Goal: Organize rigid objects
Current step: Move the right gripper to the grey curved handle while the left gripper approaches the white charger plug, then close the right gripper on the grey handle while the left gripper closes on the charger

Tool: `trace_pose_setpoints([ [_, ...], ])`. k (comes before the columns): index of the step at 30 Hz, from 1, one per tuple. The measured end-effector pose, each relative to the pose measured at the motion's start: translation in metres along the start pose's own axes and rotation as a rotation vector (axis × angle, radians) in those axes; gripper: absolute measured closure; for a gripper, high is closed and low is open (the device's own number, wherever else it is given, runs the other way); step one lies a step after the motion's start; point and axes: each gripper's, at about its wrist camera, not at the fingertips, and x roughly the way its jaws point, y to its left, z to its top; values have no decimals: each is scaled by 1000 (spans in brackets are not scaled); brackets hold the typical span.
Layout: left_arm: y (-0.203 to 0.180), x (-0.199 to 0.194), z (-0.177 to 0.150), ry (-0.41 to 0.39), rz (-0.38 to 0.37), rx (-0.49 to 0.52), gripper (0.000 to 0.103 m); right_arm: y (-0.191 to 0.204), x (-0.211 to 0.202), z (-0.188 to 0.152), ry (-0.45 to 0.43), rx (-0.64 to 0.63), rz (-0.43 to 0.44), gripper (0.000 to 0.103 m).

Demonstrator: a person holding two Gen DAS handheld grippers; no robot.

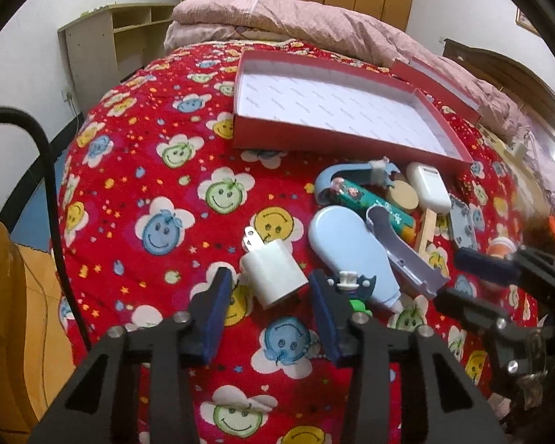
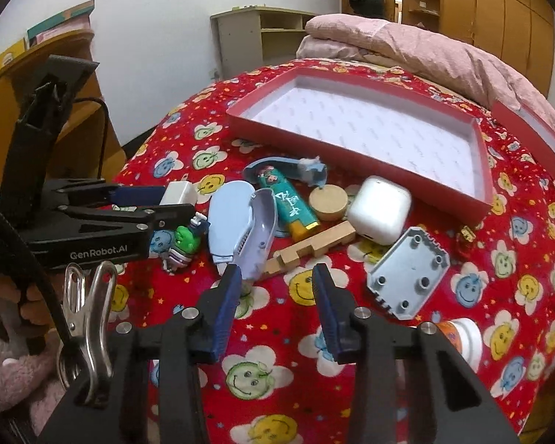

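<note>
An empty red box (image 1: 336, 137) (image 2: 355, 155) lies on the red smiley blanket. In front of it is a pile: white charger plug (image 1: 272, 273) (image 2: 179, 192), light-blue case (image 1: 351, 251) (image 2: 236, 222), green lighter (image 1: 370, 199) (image 2: 290, 199), white earbud case (image 1: 429, 185) (image 2: 381, 211), wooden disc (image 2: 328, 202), wooden piece (image 2: 310, 248), grey plate (image 2: 410, 270), small green toy (image 2: 183, 244). My left gripper (image 1: 268, 288) (image 2: 155, 201) is open, its jaws around the plug. My right gripper (image 2: 275, 285) (image 1: 458, 273) is open and empty, just before the wooden piece.
A red box lid (image 1: 440, 85) (image 2: 536, 129) lies at the box's right. A folded pink quilt (image 1: 296, 18) sits behind. A small orange-and-white bottle (image 2: 462, 336) lies at the right. Shelves and wardrobes stand beyond the bed.
</note>
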Motion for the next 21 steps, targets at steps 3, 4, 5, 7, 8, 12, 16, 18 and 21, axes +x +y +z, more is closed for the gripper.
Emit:
trace_pose_setpoints([
  [3, 1, 1, 0, -5, -1, -3, 62, 1, 2, 2, 0, 9, 22, 62],
  [4, 2, 2, 0, -5, -3, -5, 62, 2, 1, 3, -4, 9, 30, 62],
  [5, 2, 2, 0, -5, -3, -7, 63, 4, 0, 3, -10, 7, 44, 62],
  [7, 3, 2, 0, -7, -3, -8, 63, 8, 1, 4, -10, -2, 58, 62],
  [8, 3, 3, 0, -8, -2, -7, 63, 11, 2, 4, -7, -17, 61, 62],
  [12, 3, 3, 0, -14, -2, -5, 63, 23, 7, 1, 16, -72, 43, 61],
  [16, 6, 3, 0, -16, -19, -21, 63, 29, 11, 1, 17, -102, 35, 61],
  [18, 7, 3, 1, -17, -24, -27, 63, 27, 14, 2, 18, -90, 39, 61],
  [21, 5, 3, 0, -20, -18, -12, 63, 20, 19, 4, 17, -54, 37, 61],
])
